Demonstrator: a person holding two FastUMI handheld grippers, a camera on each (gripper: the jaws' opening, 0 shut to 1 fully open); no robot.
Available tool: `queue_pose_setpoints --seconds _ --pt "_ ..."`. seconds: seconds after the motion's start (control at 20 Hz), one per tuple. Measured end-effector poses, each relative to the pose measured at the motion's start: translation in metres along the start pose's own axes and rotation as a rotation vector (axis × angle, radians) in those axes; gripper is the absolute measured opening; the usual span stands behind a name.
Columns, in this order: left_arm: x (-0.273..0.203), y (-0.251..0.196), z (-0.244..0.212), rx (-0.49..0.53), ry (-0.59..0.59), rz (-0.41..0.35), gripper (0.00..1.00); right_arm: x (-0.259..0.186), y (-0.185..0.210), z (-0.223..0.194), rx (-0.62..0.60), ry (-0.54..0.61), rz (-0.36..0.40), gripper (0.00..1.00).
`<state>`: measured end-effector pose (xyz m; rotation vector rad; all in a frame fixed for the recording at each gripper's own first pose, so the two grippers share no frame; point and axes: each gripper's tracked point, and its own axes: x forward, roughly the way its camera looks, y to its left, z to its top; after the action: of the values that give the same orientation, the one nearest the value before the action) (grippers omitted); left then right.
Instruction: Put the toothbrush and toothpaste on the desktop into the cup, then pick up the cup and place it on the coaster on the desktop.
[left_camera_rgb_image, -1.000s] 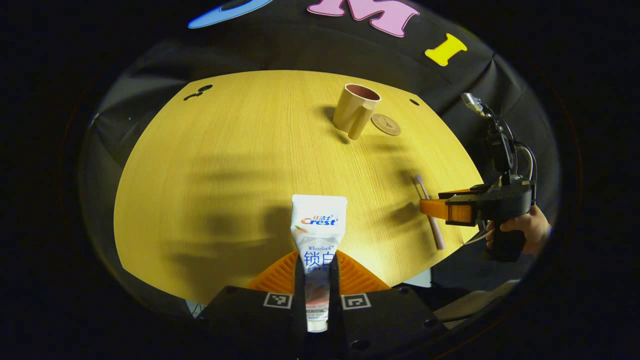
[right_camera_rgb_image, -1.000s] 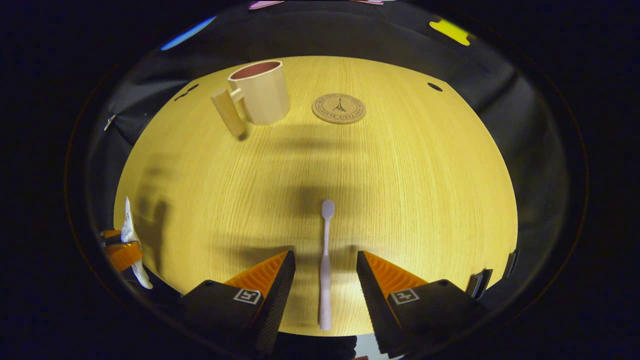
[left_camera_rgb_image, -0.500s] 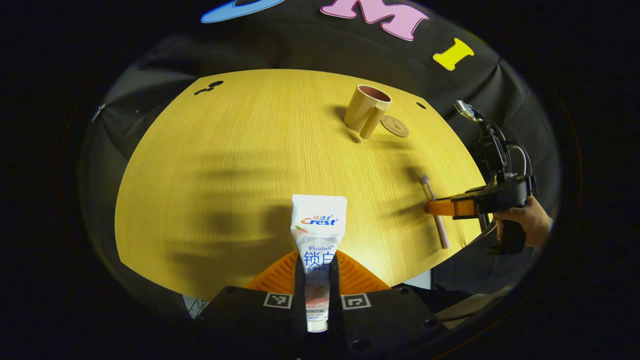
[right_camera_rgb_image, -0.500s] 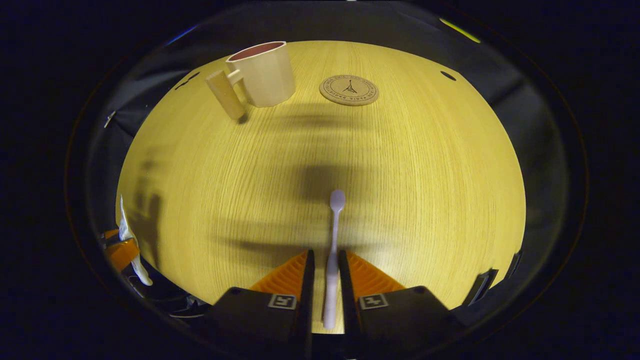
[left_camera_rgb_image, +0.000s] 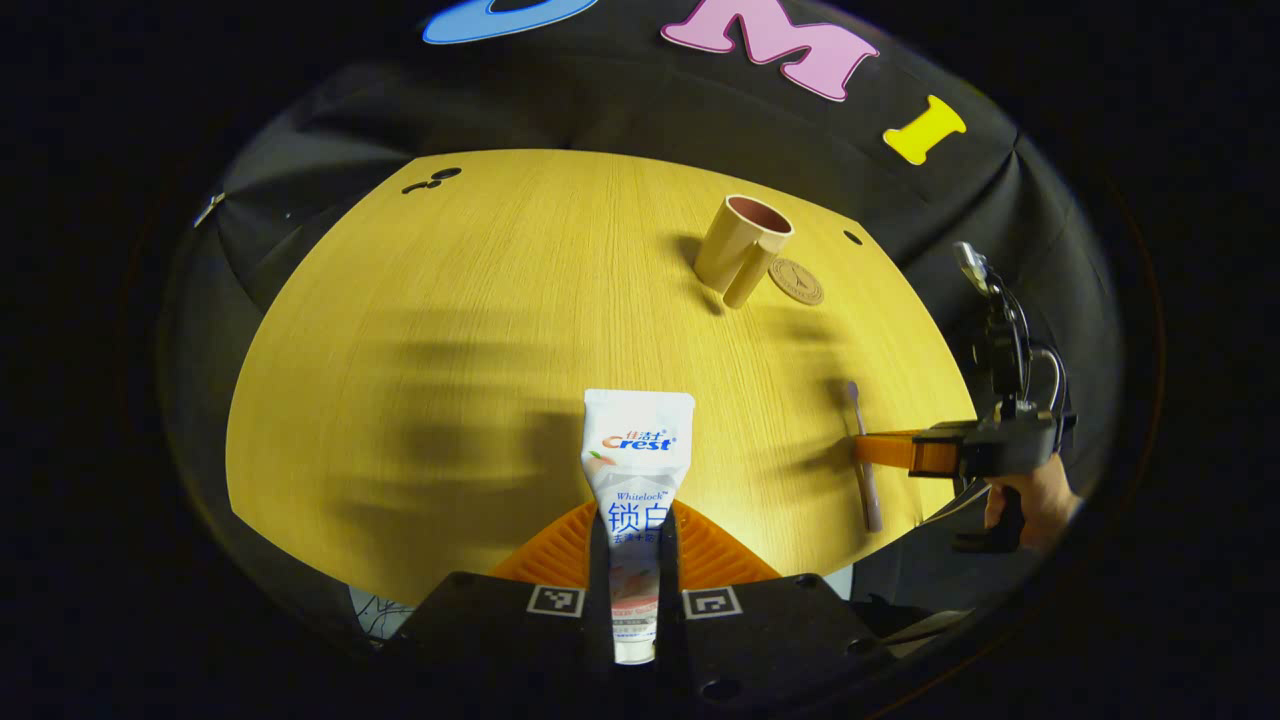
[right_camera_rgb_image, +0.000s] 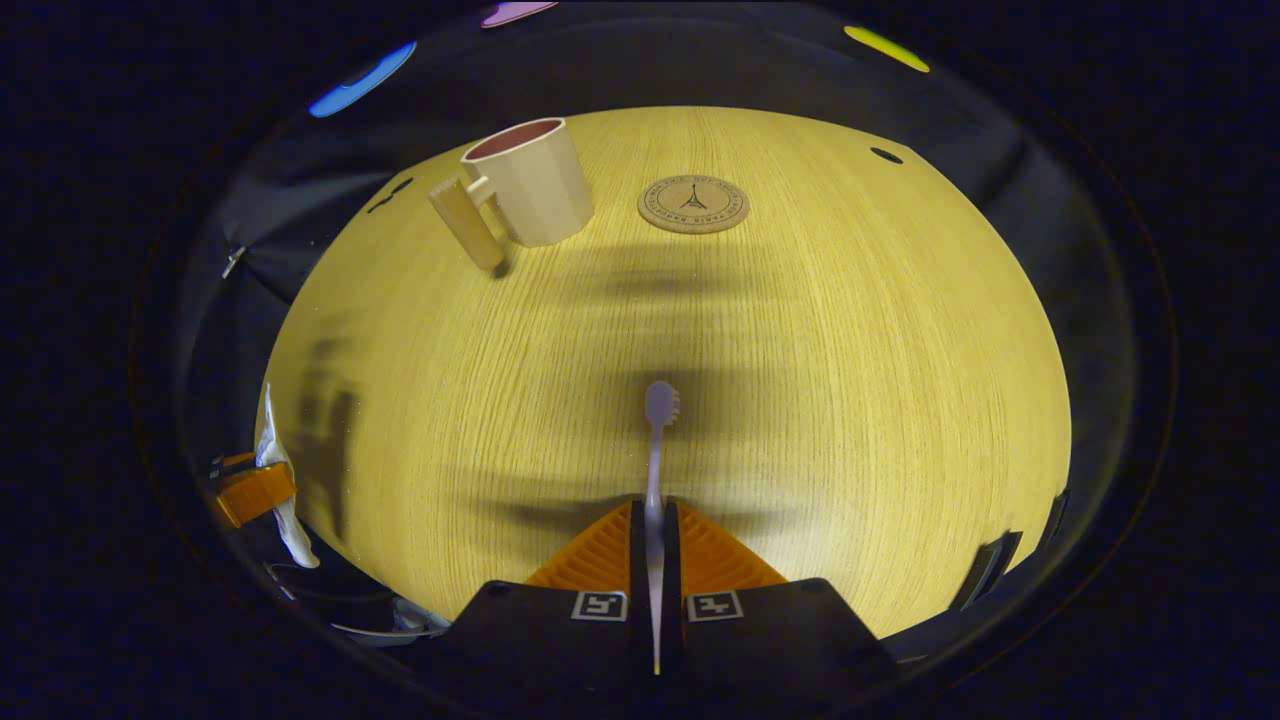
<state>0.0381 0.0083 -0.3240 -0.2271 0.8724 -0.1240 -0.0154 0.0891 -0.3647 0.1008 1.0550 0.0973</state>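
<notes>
While both grippers have their loads, neither thing is in the cup (right_camera_rgb_image: 528, 180) yet, so I'd say I'm at the carry-over step. My left gripper (left_camera_rgb_image: 636, 530) is pinching the toothpaste (left_camera_rgb_image: 636, 470) by its lower half, flat end pointing straight ahead over the near edge of the tabletop (left_camera_rgb_image: 450, 330). My right gripper (right_camera_rgb_image: 655, 540) is pressed together on the toothbrush (right_camera_rgb_image: 656, 450) handle, bristle head sticking forward, near that same edge; you can see it from the left gripper view too (left_camera_rgb_image: 872, 448).

What matters next: the cup stands upright near the far edge, mouth up, handle toward the left side, with the coaster (right_camera_rgb_image: 693, 204) just beside it on the right. From the right gripper it's ahead and a bit left. From the left one it's ahead and to the right. Both things lie roughly level, long axis pointing away from me, so I reckon each needs tipping nose-down over the rim. The right hand looks slightly nearer.
</notes>
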Motion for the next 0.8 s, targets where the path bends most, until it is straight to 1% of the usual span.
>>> queue_pose_setpoints --seconds 0.2,0.3,0.35,0.4,0.45,0.65,0.8 --pt "-0.012 0.0 0.012 -0.006 -0.033 0.027 0.21 -0.024 0.003 0.029 -0.002 -0.176 0.114 0.07" --pt "-0.023 0.001 0.027 -0.001 -0.094 0.035 0.22 -0.038 0.005 0.044 0.004 -0.248 0.175 0.07" --pt "-0.029 0.001 0.038 0.002 -0.135 0.033 0.27 -0.045 0.006 0.052 0.011 -0.284 0.205 0.07" --pt "-0.034 -0.001 0.049 0.001 -0.175 0.027 0.22 -0.052 0.006 0.062 0.02 -0.318 0.233 0.07" --pt "-0.038 -0.005 0.063 0.001 -0.213 0.017 0.22 -0.06 0.005 0.07 0.03 -0.348 0.25 0.07" --pt "-0.038 -0.025 0.113 -0.008 -0.297 -0.006 0.21 -0.078 -0.012 0.098 0.049 -0.436 0.265 0.07" --pt "-0.037 -0.046 0.166 -0.016 -0.387 -0.041 0.21 -0.084 -0.024 0.109 0.06 -0.473 0.286 0.07"
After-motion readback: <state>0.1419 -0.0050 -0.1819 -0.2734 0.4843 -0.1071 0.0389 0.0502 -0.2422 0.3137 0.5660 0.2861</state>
